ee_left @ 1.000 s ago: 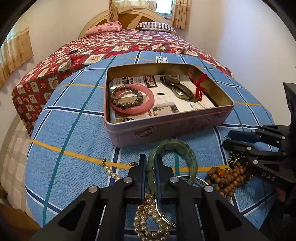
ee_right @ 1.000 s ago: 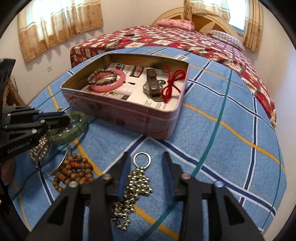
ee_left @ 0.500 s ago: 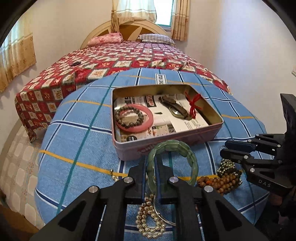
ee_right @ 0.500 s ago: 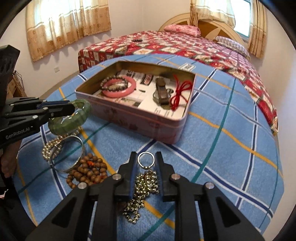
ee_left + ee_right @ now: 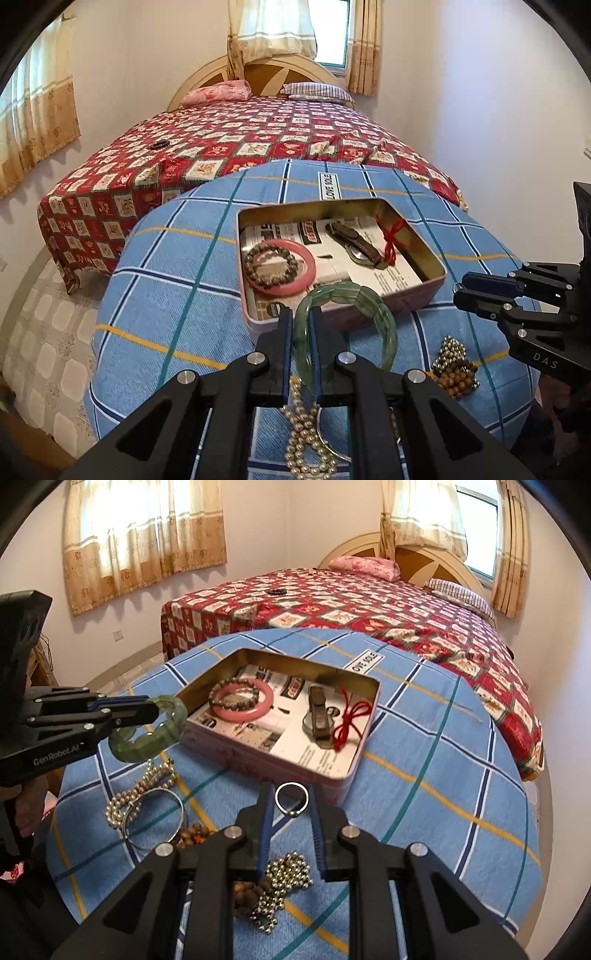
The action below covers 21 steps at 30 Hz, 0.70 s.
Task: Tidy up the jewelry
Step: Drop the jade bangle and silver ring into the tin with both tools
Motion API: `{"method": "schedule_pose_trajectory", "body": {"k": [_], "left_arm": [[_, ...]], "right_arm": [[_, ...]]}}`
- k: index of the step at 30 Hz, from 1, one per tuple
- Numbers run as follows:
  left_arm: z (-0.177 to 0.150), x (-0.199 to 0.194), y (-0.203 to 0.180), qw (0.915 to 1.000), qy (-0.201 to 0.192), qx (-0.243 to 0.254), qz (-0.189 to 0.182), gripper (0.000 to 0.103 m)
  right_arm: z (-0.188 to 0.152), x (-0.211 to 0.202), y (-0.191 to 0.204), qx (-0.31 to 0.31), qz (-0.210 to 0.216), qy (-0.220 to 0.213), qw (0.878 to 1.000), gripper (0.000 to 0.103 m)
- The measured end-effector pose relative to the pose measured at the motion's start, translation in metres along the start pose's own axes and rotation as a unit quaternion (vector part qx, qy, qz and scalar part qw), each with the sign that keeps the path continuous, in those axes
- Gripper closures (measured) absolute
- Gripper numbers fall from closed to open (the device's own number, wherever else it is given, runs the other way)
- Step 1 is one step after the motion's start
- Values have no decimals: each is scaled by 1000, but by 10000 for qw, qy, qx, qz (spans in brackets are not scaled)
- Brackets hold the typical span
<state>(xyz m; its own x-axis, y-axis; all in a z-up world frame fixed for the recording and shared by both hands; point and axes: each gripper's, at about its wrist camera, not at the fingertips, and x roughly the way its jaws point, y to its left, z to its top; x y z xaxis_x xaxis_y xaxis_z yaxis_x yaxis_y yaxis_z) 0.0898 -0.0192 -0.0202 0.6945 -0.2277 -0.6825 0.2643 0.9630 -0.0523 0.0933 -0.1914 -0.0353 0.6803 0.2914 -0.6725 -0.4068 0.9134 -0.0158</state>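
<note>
Our landmark is the pink tin box (image 5: 343,317), which stands open on the table (image 5: 173,295) with its blue checked cloth. Behind the box we see a bed (image 5: 236,147) with a red patterned cover. In front of the box, on the cloth, lie a pearl necklace (image 5: 306,439), a thin metal bangle (image 5: 155,819), a brown wooden bead bracelet (image 5: 456,378) and a chain of small metal balls (image 5: 284,890); these are close together and partly hidden by our grippers.

Inside the box, on printed paper, a pink bangle (image 5: 291,269) lies at the left with a dark bead bracelet (image 5: 271,264) on it. A watch with brown strap (image 5: 354,243) and a red cord (image 5: 391,240) lie at the right.

Our left gripper (image 5: 303,332) pinches the green jade bracelet (image 5: 347,321) by its rim and holds it in the air over the front left corner of the box. The bracelet is made of pale green, half-clear segments.

Our right gripper (image 5: 291,801) is above the cloth just in front of the box, pressed onto the chain, and the chain's ring (image 5: 291,799) shows between its fingers.

We can read "GenRobot.AI" on the left gripper, "DAS" on the right one, and "LOVE SOLE" on a cloth label (image 5: 330,184) behind the box.
</note>
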Motion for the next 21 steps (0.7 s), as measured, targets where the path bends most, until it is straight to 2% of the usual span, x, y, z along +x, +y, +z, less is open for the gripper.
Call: {"method": "schedule_pose_trajectory", "body": {"k": [21], "left_arm": [[24,14,11,9998,-85,39,155,95]], "right_arm": [[27,13,-7,-87,13,-109,9999,81]]}}
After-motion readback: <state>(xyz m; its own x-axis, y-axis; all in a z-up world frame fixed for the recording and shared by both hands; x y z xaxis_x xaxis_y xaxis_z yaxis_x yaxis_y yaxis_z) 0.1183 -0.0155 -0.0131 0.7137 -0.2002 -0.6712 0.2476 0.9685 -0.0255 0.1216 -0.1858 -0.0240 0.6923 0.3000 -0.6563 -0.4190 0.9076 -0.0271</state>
